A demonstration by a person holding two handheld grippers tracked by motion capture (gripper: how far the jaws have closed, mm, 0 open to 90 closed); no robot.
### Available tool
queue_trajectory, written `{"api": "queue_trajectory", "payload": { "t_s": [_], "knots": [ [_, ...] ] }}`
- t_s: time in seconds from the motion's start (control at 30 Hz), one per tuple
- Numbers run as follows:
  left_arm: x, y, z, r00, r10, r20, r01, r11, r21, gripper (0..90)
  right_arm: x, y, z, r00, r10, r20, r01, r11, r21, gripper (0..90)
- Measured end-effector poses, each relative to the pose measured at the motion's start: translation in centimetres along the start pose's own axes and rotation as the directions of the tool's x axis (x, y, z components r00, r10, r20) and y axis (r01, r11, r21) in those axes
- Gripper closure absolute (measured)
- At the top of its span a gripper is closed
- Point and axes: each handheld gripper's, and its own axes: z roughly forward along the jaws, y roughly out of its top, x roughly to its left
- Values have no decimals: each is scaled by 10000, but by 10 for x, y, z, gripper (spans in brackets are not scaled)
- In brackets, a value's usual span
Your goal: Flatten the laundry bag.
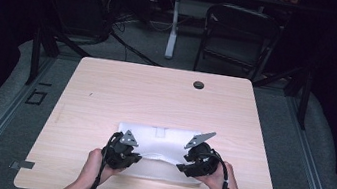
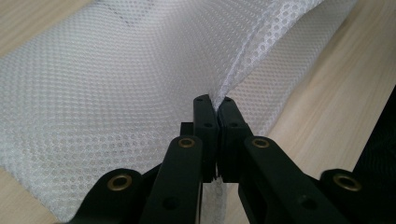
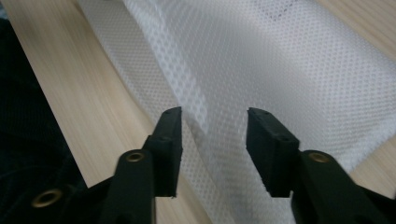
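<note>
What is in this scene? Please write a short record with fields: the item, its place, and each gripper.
item: white mesh fabric
place: flat on the near part of the wooden table, near edge lifted at the left gripper
left gripper: shut on a fold of the fabric's edge
right gripper: open, jaws apart over the fabric, not pinching it
other: black round cap on the far side
</note>
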Motion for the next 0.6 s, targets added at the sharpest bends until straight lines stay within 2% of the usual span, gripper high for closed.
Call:
{"api": "queue_trajectory", "payload": {
  "t_s": [0.03,0.07,0.1,0.13,0.17,0.2,0.23,0.27,0.4,0.53,0.6],
  "knots": [
    [1,0,-1,10000,-21,-8,21,10000,-12,889,0,-2,-1,9999,15,156,-15,10000,5,461],
    [2,0,-3,10000,-54,-33,53,9999,-124,889,1,-5,-2,9990,-168,419,162,9998,147,460],
    [2,1,-4,10000,-94,-15,94,9998,-181,889,1,-6,-2,9982,-139,577,137,9999,33,465],
    [3,1,-5,10000,-53,-60,52,9998,-172,889,1,-6,-2,9982,-139,577,137,9999,33,465],
    [3,1,-6,9999,-105,-37,104,9997,-242,889,0,-6,-4,9977,-182,655,169,9997,200,510],
    [2,1,-6,10000,-61,-32,60,9998,-209,889,0,-6,-4,9977,-182,655,169,9997,200,510],
    [2,1,-6,10000,-55,-38,54,9998,-212,889,0,-6,-4,9969,-148,778,144,9999,58,554],
    [2,1,-7,10000,-22,-18,22,9998,-213,889,-1,-6,-5,9964,-230,822,216,9996,169,592],
    [-2,1,-10,10000,73,66,-71,9995,-306,889,-1,-7,-11,9955,-161,937,175,9998,-136,838],
    [-6,0,-12,9999,121,91,-117,9993,-362,888,2,-9,-17,9949,-143,1000,172,9995,-277,880],
    [-9,-1,-12,9997,242,87,-239,9991,-345,884,2,-11,-21,9961,-4,878,45,9989,-460,886]
  ]
}}
